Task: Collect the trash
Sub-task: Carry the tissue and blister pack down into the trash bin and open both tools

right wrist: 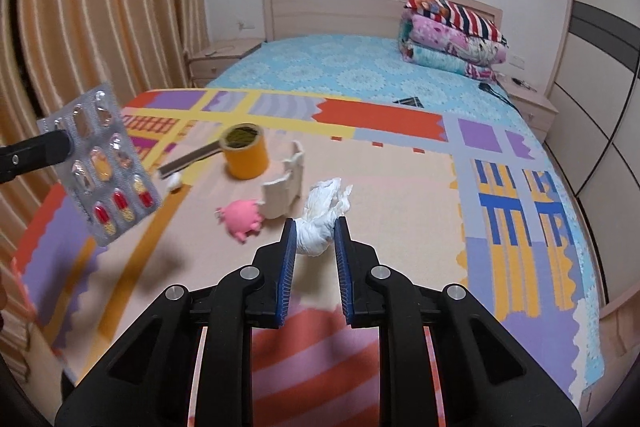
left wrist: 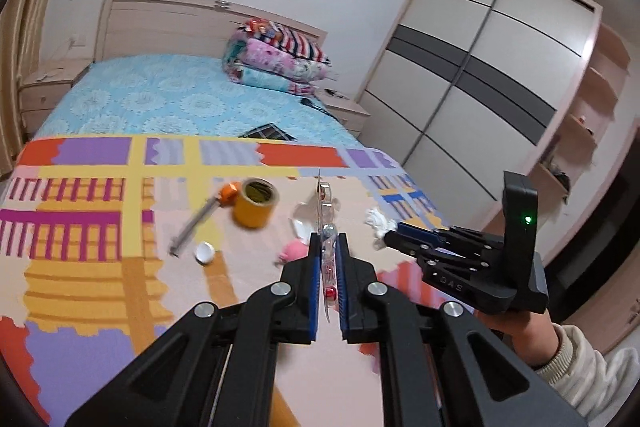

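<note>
My left gripper [left wrist: 329,241] is shut on a silver pill blister pack [left wrist: 325,227], held edge-on above the bed; in the right wrist view the pack [right wrist: 102,163] hangs at the left with red-yellow capsules, gripped by the left gripper [right wrist: 66,143]. My right gripper [right wrist: 315,233] is shut on a crumpled white tissue [right wrist: 322,219] just above the colourful mat [right wrist: 400,187]; it shows in the left wrist view [left wrist: 390,235] holding the tissue [left wrist: 376,217].
On the mat lie a yellow tape roll [right wrist: 244,151], a pink pig toy [right wrist: 242,217], a torn white cardboard piece [right wrist: 286,187], a syringe-like tool [left wrist: 196,223] and a white cap [left wrist: 205,251]. Folded quilts [right wrist: 452,35] sit at the headboard. A wardrobe [left wrist: 480,87] stands right.
</note>
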`<act>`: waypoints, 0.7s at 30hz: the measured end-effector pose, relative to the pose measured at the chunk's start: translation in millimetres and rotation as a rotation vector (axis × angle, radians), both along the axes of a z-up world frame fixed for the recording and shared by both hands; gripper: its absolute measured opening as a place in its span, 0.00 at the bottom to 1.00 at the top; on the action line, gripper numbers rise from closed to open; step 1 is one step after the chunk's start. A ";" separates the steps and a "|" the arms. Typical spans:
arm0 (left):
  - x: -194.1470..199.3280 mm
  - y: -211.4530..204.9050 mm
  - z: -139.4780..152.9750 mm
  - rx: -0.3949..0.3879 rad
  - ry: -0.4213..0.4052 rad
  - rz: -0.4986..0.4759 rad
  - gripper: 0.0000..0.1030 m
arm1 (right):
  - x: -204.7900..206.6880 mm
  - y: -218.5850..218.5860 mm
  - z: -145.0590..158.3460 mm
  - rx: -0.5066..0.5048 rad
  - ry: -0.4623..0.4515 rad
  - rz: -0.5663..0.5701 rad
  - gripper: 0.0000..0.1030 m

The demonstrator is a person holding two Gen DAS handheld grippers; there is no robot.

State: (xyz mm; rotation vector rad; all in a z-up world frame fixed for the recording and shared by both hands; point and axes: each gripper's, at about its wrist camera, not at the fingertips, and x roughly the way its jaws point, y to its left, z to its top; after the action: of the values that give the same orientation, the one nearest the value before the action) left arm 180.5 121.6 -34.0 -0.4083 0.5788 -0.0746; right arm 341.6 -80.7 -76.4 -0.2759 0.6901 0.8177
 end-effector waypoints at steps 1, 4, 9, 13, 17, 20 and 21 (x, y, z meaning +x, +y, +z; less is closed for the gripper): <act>-2.2 -3.9 -1.7 -0.015 0.007 -0.023 0.07 | -4.3 -1.5 1.5 0.003 -0.002 0.006 0.19; -11.1 -17.5 -6.1 -0.001 0.018 -0.049 0.07 | -23.4 -11.8 5.0 0.018 -0.003 0.029 0.19; -31.5 -39.1 -14.5 -0.032 0.030 -0.110 0.07 | -57.6 -30.8 5.0 0.040 0.012 0.064 0.19; -56.8 -65.0 -15.3 0.004 0.022 -0.140 0.07 | -85.0 -43.8 5.2 0.053 0.027 0.095 0.19; -77.5 -81.4 -19.6 0.000 0.024 -0.158 0.07 | -110.5 -56.3 1.2 0.066 0.059 0.132 0.19; -91.1 -93.0 -22.4 0.016 0.028 -0.172 0.07 | -129.4 -63.5 -4.1 0.061 0.078 0.154 0.19; -97.0 -97.0 -24.4 0.021 0.032 -0.176 0.07 | -133.7 -64.6 -5.5 0.060 0.086 0.163 0.19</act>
State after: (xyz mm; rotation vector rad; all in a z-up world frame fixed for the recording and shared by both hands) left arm 83.5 24.7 -58.4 -0.3376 0.6459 -0.2310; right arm 207.9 -145.2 -82.0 -0.2460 0.7287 1.0091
